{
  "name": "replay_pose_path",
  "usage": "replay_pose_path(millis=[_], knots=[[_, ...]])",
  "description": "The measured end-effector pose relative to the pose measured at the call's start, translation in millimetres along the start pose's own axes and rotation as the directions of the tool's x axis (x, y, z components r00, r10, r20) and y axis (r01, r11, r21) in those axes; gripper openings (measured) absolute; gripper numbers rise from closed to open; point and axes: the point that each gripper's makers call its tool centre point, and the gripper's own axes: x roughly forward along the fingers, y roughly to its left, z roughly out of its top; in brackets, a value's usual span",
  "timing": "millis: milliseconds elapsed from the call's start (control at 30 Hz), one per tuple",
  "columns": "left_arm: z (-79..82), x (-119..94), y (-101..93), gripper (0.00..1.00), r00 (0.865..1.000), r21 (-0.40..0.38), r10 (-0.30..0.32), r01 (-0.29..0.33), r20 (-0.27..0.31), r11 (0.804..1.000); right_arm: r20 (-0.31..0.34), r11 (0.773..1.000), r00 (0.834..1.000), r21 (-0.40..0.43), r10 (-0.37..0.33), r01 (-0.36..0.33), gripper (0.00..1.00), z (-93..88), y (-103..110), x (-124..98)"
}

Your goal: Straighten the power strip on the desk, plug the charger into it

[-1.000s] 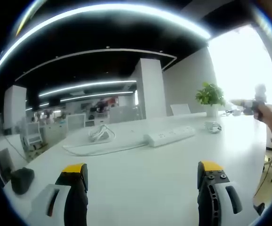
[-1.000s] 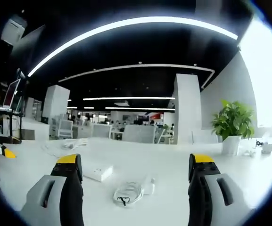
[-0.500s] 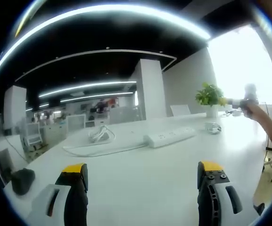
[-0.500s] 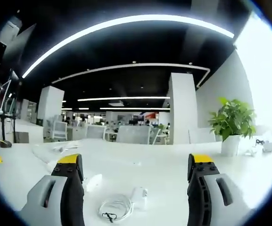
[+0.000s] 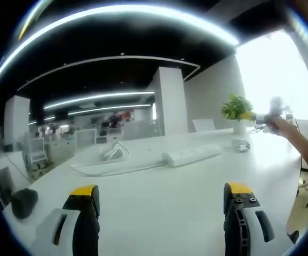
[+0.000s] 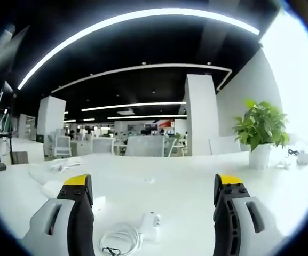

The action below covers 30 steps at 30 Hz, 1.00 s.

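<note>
Charger (image 6: 149, 222) low between spread right gripper (image 6: 152, 197) jaws.

A potted plant (image 6: 261, 136) is seen on the white desk (image 5: 159, 197). A dark object (image 5: 23, 202) is noted near the desk's edge.

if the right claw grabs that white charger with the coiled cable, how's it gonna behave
The charger is a small blocky brick, so probably rigid and light, easy to pinch. Its cable lies in a loose coil beside it, so it will likely dangle and drag. The glossy desk suggests it may slide if nudged.
</note>
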Motion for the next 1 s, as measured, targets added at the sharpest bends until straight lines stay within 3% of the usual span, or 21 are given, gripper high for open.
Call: replay_pose_path(millis=[633,867,1000], knots=[[-0.5,-1,0.0,0.99,1.0,-0.005,-0.001,0.001,0.005,1.0,-0.086,0.996,0.992,-0.012,-0.094,0.094,0.95,-34.1,-19,32],[1.2,0,-1.6,0.99,1.0,-0.003,-0.005,0.005,0.006,1.0,-0.128,0.994,0.988,-0.066,-0.091,0.083,0.94,-52.3,-11,46],[1.7,1,-3.8,0.99,1.0,0.006,-0.015,0.015,0.002,1.0,-0.145,0.995,0.984,-0.041,-0.1,0.095,0.93,-56.3,-16,56]])
